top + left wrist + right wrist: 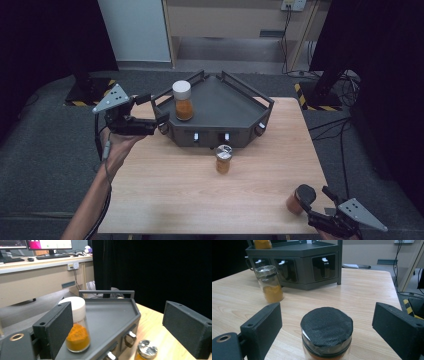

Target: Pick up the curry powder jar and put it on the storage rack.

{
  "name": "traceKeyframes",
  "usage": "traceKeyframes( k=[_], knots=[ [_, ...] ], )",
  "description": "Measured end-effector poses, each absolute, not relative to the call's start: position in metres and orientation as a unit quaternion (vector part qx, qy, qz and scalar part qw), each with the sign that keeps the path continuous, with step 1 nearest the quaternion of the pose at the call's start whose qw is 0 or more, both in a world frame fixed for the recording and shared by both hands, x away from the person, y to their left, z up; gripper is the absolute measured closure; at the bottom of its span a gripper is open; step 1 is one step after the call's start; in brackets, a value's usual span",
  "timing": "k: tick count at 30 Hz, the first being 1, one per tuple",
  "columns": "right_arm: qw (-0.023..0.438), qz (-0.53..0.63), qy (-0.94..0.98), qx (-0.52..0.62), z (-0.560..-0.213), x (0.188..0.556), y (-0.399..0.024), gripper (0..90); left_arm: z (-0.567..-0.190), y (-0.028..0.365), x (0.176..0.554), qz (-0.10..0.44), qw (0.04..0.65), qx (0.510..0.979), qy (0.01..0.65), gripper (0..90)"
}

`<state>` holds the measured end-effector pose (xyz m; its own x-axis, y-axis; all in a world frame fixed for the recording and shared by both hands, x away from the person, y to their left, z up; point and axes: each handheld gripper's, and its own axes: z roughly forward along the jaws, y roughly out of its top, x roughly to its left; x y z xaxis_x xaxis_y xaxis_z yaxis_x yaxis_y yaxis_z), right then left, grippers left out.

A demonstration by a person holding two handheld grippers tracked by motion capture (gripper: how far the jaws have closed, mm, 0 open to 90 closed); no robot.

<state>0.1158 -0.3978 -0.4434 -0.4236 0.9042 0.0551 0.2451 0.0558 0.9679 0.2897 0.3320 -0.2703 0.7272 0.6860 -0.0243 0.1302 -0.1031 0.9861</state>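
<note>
I judge this a laboratory or test room: black curtains [45,35], hazard-striped stand bases [307,95], trailing cables [345,85], monitors [48,244] beyond my desk [280,165].

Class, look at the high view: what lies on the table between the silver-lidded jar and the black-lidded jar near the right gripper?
Nothing: in the high view, only bare wooden table runs between the silver-lidded jar and the black-lidded jar.
</note>
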Motion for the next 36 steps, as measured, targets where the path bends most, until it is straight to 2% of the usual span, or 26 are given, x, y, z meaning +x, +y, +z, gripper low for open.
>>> traceKeyframes(
  k=[13,36],
  knots=[
    [0.312,0.528,0.658,0.437,-0.443,0.115,-0.397,9.0,-0.291,0.344,0.261,0.227,0.606,0.709,0.281,8.7],
    [0.312,0.528,0.659,0.436,-0.442,0.115,-0.397,9.0,-0.35,0.357,0.222,0.222,0.6,0.71,0.294,8.5]
  ],
)
